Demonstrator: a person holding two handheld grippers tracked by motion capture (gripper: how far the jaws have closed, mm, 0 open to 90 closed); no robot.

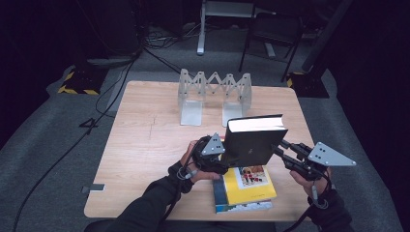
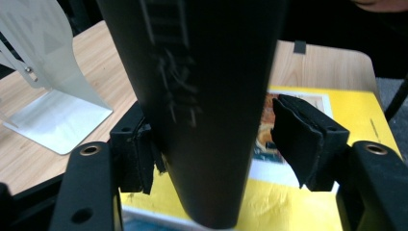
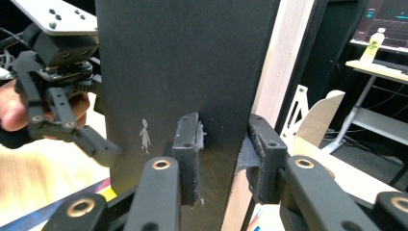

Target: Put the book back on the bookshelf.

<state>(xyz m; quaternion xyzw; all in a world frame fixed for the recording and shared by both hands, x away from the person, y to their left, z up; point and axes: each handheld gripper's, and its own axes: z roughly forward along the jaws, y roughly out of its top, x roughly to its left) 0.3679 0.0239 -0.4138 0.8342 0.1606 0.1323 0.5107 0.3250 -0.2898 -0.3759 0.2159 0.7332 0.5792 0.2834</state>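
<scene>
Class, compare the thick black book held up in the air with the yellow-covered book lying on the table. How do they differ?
The thick black hardcover book stands upright, lifted off the wooden table; the thinner yellow-covered book lies flat on a stack. The black cover is nearly plain; the yellow one carries a colourful picture. Both are closed, rectangular books.

Both hands raised above the table, one gripper on each side of the black book (image 1: 254, 141).

The left gripper (image 1: 223, 157) sits in the person's left hand (image 1: 191, 162), forearm entering from the bottom of the high view; its jaws straddle the book's spine, one pad (image 2: 139, 156) against it, the other pad (image 2: 296, 139) standing apart, so the jaws are parted. The right gripper (image 1: 279, 147), carried in the right hand (image 1: 309, 181), has its pads (image 3: 188, 154) pressed on the book's open edge, clamping it.
</scene>
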